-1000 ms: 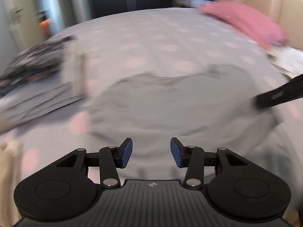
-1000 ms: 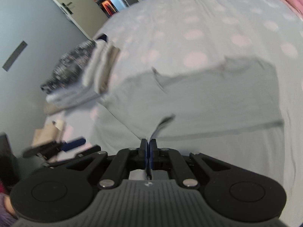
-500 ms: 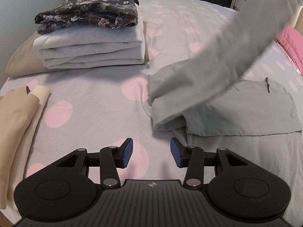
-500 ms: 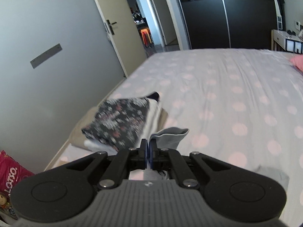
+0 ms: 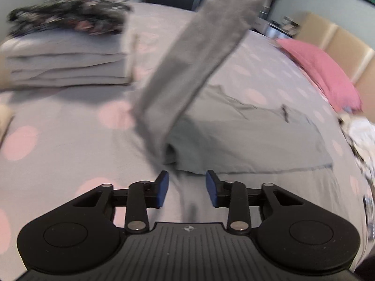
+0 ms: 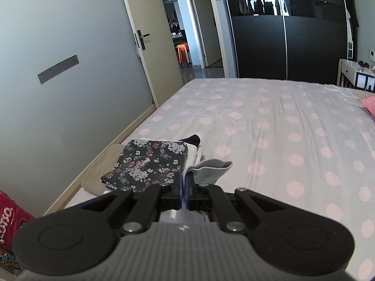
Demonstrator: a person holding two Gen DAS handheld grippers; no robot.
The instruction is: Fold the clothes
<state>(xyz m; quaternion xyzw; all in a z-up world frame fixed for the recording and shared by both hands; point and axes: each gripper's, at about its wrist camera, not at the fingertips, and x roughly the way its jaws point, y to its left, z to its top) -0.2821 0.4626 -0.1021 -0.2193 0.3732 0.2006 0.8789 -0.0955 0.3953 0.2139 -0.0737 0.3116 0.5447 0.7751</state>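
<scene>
Half a second ago the grey sleeve [image 5: 194, 65] was already in the air; now the right gripper [image 6: 184, 188], clenched on its cuff, stands a little higher and the sleeve runs as a taut band from the shoulder of the grey shirt [image 5: 246, 138] up out of the top of the left view. A second ago that cuff was low over the shirt, so the sleeve fold is, I judge, at its lift, with the laying across the body not yet done. The left gripper [image 5: 187, 190] has come closer to the shirt's near hem, jaws released and holding nothing; the shirt lies flat on the dotted bedsheet [image 5: 58, 145] just ahead of its fingers.

Around it: a stack of folded clothes [image 5: 68, 63] topped by a dark floral garment [image 6: 150, 164] sits near the shirt's left side, a pink pillow [image 5: 321, 72] lies well apart by the headboard, and a patterned cloth [image 5: 358, 138] sits at the right edge. The stack is the nearest thing; a swing of the sleeve that way could brush it
</scene>
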